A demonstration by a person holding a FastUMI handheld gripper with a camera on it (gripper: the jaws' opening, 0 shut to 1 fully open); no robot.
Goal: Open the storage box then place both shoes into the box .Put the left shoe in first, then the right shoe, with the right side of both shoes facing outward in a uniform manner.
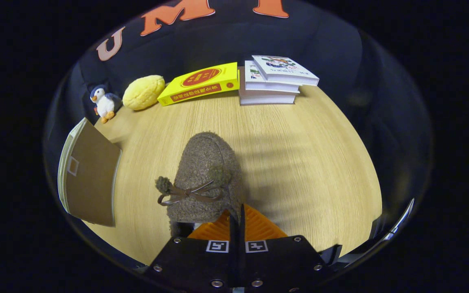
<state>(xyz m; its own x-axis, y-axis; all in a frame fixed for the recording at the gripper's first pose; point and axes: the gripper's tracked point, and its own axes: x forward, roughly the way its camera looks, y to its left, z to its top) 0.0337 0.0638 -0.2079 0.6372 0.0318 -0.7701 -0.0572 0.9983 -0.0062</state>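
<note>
Gripper view, looking forward over a light wooden table (pixel 299 162). The claw (pixel 236 221) sits at 6 o'clock, its two fingers (pixel 259 228) drawn nearly together with only a thin dark slit between them. They pinch the heel rim of a fuzzy brown shoe (pixel 206 179), which extends from the fingertips toward 12 o'clock, toe pointing away. A thin brown lace bow (pixel 187 193) with two pompoms lies across the shoe's upper, just ahead of the fingers. Whether the shoe rests on the table or is lifted off it cannot be told.

At 9 o'clock from the shoe, well apart from it, stands a brown panel with a pale edge and a small square marker (pixel 90 179), tilted; this may be part of the storage box, though that cannot be confirmed. Nothing lies on the table between it and the shoe.

Along the far edge of the table, beyond the shoe, from 10 to 1 o'clock: a small penguin plush (pixel 104 102); a yellow bun-shaped soft toy (pixel 143 92) just beside it; a yellow book (pixel 200 83) lying flat; and a stack of white books (pixel 273 81), the top one turned askew to those beneath. The yellow book's end nearly touches the stack. Faint striped shadows fall on the table at 3 o'clock from the shoe.
</note>
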